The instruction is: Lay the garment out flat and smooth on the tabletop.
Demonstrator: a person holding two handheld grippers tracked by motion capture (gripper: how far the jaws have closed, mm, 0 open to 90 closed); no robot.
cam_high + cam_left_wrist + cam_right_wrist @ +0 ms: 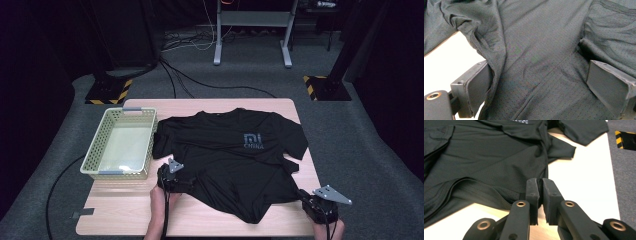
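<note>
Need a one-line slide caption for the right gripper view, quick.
Right gripper, jaws shut, at the hem edge of the black T-shirt spread on the wooden table.

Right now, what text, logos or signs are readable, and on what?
"CHINA": grey print on the chest of the black T-shirt, under a blocky grey logo that looks like "mi" but is too blurred to be sure.
Yellow-and-black hazard stripes: on the stand bases on the floor; no words.
Nothing else readable.
</note>
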